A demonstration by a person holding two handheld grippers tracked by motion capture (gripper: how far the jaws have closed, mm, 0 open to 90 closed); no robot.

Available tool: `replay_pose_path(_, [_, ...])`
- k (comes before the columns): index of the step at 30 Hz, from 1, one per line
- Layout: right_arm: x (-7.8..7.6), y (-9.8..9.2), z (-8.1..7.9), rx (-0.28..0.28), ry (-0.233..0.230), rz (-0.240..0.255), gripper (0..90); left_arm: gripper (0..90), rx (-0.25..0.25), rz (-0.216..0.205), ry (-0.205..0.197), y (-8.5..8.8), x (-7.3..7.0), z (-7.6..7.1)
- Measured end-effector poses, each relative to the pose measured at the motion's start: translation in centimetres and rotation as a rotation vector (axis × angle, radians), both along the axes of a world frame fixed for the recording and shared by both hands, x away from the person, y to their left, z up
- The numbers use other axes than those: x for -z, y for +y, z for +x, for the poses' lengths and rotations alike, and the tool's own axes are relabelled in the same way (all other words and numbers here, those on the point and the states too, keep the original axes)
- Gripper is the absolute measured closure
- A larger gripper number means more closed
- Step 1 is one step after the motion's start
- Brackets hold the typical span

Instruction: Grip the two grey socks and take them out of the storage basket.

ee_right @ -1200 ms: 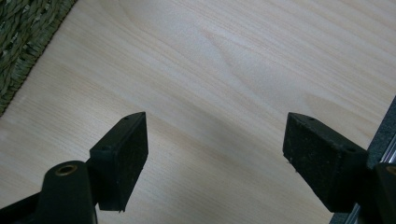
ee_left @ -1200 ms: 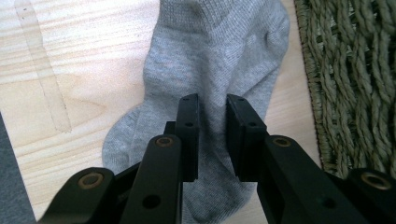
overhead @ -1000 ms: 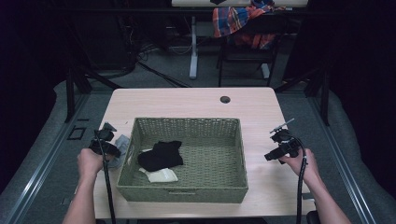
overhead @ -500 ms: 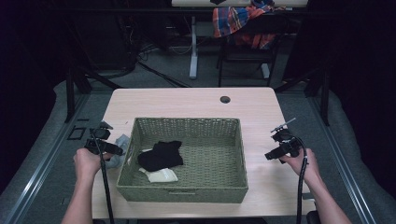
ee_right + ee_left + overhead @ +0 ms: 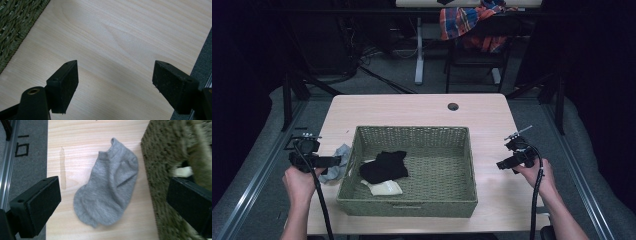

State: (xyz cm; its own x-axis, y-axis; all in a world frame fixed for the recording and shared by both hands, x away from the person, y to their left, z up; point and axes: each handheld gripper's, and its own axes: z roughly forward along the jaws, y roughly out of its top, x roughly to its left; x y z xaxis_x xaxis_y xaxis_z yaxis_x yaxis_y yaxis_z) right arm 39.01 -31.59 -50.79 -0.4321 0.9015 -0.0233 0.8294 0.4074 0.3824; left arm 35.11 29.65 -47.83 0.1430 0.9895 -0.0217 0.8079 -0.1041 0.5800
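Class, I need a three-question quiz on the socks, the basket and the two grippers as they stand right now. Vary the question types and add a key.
1. True or false: the grey sock lies inside the wicker basket.
2. Which sock lies on top in the basket: A) black sock B) cream sock?
3. Fill in: the jaws of the left gripper and the right gripper both stand ____.

Key: 1 false; 2 A; 3 open.

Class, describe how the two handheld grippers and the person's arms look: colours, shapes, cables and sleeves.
Both the left gripper and the right gripper are black, each trailing a black cable. In the gripper views their fingers are blocky black rectangular pads with small holes near the edges. The right gripper has thin metal prongs on top. The forearms are bare, with no sleeves visible.
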Motion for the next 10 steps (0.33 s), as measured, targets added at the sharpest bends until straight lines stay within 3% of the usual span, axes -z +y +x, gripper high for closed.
replay_pose_path(4, [0.0, 0.1, 0.0, -0.005, -0.007, 0.001, 20.5, 0.0, -0.018, -0.010, -0.043, -0.1, -0.1, -2.2])
replay_pose_path(6, [0.0, 0.1, 0.0, -0.007, -0.005, -0.001, 19.9, 0.0, -0.015, -0.004, -0.047, -0.1, -0.1, -2.7])
replay_pose_path(10, [0.0, 0.1, 0.1, -0.018, -0.001, -0.004, 18.9, 0.0, -0.012, -0.040, -0.049, 0.1, 0.2, -3.9])
